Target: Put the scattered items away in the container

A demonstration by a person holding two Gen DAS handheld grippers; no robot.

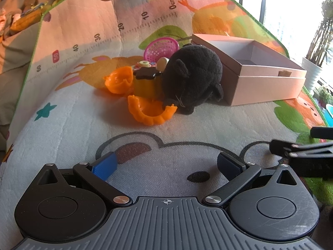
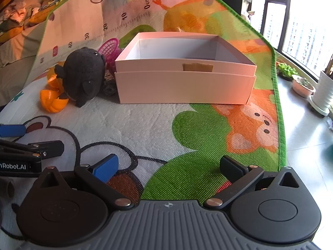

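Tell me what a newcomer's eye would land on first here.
A black plush toy sits mid-mat, leaning against the side of an open pink box. Bright orange shell pieces lie scattered beside the toy, with a pink basket behind it.

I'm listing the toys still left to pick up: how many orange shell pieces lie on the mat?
2. One orange shell piece lies left of the yellow cup; the other lies in front of it, beside the black plush. More may hide behind the plush.

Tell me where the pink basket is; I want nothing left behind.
In the left wrist view the pink basket lies on the play mat behind the black plush toy, left of the open box.
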